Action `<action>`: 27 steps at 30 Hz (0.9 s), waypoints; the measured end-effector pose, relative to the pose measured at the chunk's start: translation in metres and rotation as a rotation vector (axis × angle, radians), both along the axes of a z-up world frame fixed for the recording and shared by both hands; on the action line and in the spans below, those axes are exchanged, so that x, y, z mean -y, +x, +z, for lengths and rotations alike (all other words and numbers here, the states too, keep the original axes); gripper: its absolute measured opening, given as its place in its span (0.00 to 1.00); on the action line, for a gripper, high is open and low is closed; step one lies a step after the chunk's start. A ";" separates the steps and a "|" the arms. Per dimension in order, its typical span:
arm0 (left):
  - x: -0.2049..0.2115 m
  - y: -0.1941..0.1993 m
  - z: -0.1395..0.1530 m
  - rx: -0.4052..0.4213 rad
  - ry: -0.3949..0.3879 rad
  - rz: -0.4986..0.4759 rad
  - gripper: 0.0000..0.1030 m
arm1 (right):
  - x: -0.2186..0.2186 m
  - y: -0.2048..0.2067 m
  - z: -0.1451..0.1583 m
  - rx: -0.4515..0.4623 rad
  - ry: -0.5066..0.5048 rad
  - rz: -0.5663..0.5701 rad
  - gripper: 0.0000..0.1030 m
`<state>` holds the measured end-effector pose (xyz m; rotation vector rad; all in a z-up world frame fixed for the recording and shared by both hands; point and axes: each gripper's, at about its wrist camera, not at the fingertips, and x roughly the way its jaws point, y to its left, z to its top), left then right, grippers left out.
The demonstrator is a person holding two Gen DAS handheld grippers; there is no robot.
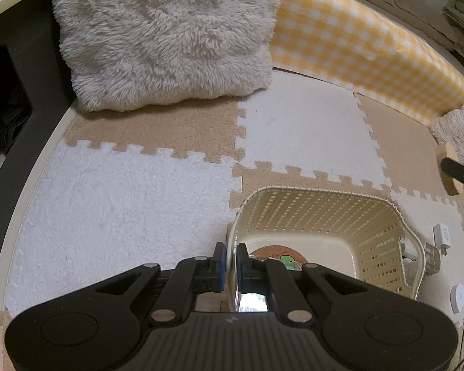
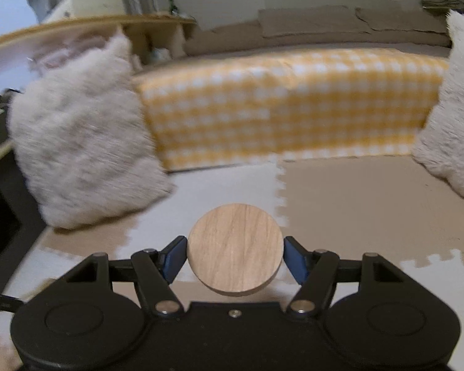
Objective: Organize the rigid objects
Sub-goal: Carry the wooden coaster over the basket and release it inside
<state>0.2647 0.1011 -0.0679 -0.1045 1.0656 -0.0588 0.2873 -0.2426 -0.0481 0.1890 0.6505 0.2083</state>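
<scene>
We are gripping the basket and a wooden disc.

Our left gripper (image 1: 229, 262) is pinching the basket (image 1: 318, 213) wall on the mat (image 1: 114, 204); our right gripper (image 2: 235, 258) is clamping the wooden disc (image 2: 235, 247) above the mat.

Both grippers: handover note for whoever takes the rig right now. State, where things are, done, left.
Left gripper: shut on the near wall of the cream basket, steadying it on the foam mat.
Right gripper: shut on the wooden disc, held by its edges above the mat, beyond the basket's right side.
Done: one round printed item already lies in the basket.
Left: bring the disc over the basket and release. A white charger and a round white device lie right of the basket, possibly next.
</scene>
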 end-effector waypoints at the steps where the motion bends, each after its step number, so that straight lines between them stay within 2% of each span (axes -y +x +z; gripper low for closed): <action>1: 0.000 0.000 0.000 0.000 0.000 0.000 0.07 | -0.007 -0.005 0.005 0.010 0.006 0.019 0.66; 6: 0.000 0.000 0.000 -0.007 -0.003 -0.001 0.07 | -0.042 -0.025 0.017 0.004 0.035 0.114 0.66; 15: 0.000 0.000 0.000 -0.007 -0.003 -0.001 0.07 | -0.119 -0.045 -0.005 -0.149 0.010 0.319 0.66; 21: -0.001 0.000 0.001 -0.007 -0.007 0.000 0.07 | -0.152 -0.042 -0.034 -0.279 0.019 0.345 0.66; 27: -0.001 0.000 0.001 -0.007 -0.010 0.000 0.07 | -0.175 -0.035 -0.048 -0.347 0.007 0.345 0.66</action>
